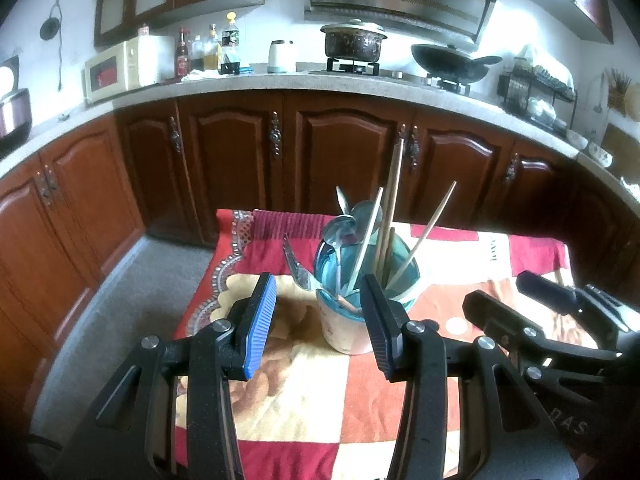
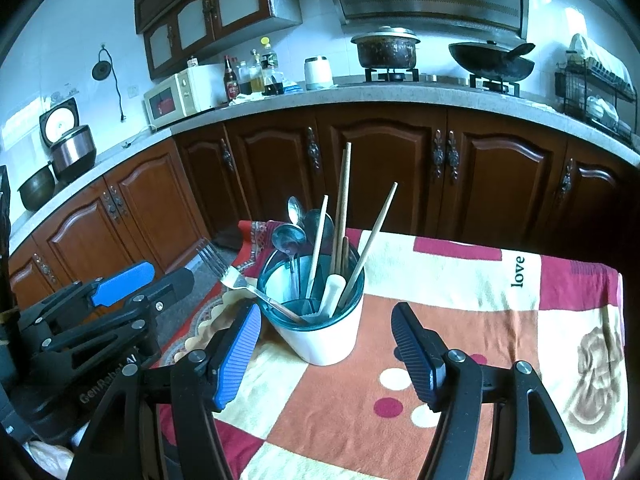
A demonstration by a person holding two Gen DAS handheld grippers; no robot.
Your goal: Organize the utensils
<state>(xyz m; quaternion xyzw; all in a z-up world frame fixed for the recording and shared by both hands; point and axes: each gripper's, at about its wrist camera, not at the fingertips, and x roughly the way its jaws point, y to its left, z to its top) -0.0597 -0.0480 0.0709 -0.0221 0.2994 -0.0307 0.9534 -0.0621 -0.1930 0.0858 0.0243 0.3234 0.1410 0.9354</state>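
Observation:
A white utensil cup (image 1: 346, 328) (image 2: 324, 336) with a teal inner liner stands on the patterned cloth. It holds several wooden chopsticks (image 1: 394, 208) (image 2: 344, 208), metal spoons (image 1: 344, 224) (image 2: 292, 236) and a fork (image 1: 296, 264) (image 2: 228, 274) leaning out to the left. My left gripper (image 1: 318, 294) is open just short of the cup, nothing between its blue pads. The right gripper (image 2: 326, 312) is also open, its fingers standing either side of the cup without touching it. Each gripper shows at the edge of the other's view, the right gripper (image 1: 540, 300) on the right and the left gripper (image 2: 140, 280) on the left.
The cloth-covered table (image 2: 460, 320) ends just behind the cup; its left edge drops to a grey floor (image 1: 132, 292). Brown kitchen cabinets (image 1: 340, 152) and a countertop with a microwave (image 1: 120, 68), bottles, a pot (image 1: 354, 42) and a wok stand beyond.

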